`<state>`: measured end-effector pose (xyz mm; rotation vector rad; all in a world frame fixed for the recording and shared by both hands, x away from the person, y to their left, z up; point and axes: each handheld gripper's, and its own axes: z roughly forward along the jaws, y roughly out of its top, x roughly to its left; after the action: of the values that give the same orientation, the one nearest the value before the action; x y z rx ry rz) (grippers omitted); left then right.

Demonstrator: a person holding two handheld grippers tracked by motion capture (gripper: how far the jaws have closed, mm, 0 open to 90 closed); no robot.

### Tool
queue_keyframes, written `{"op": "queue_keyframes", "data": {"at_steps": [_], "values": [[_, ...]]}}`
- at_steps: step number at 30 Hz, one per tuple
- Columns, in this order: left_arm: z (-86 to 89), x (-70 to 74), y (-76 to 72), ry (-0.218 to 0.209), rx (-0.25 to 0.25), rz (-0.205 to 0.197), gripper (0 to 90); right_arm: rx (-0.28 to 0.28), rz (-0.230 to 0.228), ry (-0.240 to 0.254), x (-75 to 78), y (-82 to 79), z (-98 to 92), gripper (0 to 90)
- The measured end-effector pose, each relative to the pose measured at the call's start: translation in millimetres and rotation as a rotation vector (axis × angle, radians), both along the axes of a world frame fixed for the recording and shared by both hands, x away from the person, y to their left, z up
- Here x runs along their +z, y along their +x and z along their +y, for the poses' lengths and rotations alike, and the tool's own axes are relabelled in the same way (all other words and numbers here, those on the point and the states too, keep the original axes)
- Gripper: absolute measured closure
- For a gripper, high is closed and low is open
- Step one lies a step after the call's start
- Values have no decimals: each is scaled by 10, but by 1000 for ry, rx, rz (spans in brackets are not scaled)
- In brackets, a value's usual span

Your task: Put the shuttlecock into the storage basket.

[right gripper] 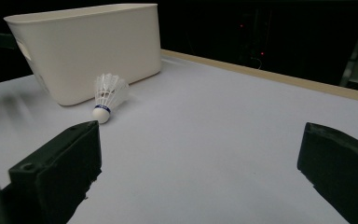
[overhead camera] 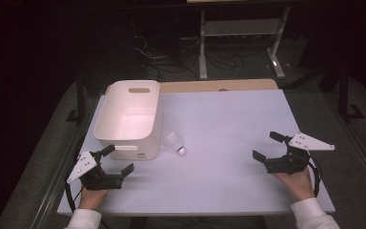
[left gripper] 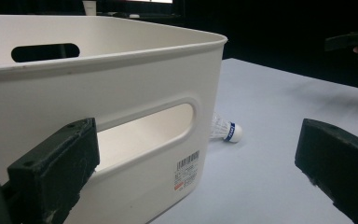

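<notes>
White plastic bin (overhead camera: 128, 117), one item, rectangular, with a handle slot in each short wall, standing on the worktop (overhead camera: 228, 129) near its far left corner; nothing shows on the part of its floor visible from the high view. Shuttlecock (overhead camera: 175, 142), one item, white feathers, cork tip, lying on its side just beside the bin's near right corner, apart from it. Left gripper (overhead camera: 116, 160), one item, held at the near left edge, jaws spread wide and holding nothing. Right gripper (overhead camera: 265, 146), one item, near the right edge, jaws likewise spread, nothing between them.

Left gripper view: two black jaws wide apart; bin (left gripper: 121, 93) close ahead, one barcode label (left gripper: 187, 170) on its near wall below the slot; shuttlecock (left gripper: 226, 130) past the bin's corner, one blue band at the cork.

Right gripper view: two jaws apart; bin (right gripper: 88, 46) and shuttlecock (right gripper: 107, 95) ahead, cork end toward the camera.
</notes>
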<state>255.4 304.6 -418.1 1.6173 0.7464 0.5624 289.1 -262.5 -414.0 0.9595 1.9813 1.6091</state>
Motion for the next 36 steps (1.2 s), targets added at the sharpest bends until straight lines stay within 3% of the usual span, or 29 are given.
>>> {"op": "queue_keyframes", "data": {"at_steps": [4, 14, 23, 25, 27, 30, 36], "values": [[18, 5, -14, -19, 15, -2, 0, -7, 5, -1, 5, -21, -6, 0], [48, 2, -14, -19, 33, -2, 0, -27, 19, -21, 21, -58, -9, 0], [65, 14, -23, -9, 42, -6, 0, -30, 56, -92, 38, -50, 45, 0], [60, 17, -26, -27, 45, 0, 0, -29, 51, -101, 57, -44, 55, 0], [56, 19, -26, -24, 45, 0, 0, -27, 55, -100, 71, -41, 64, 0], [48, 15, -16, 17, 41, 15, 0, -16, 59, -119, 88, -22, 84, 0], [45, 14, -16, 6, 43, 7, 0, -4, 62, -132, 123, 4, 103, 0]]}}
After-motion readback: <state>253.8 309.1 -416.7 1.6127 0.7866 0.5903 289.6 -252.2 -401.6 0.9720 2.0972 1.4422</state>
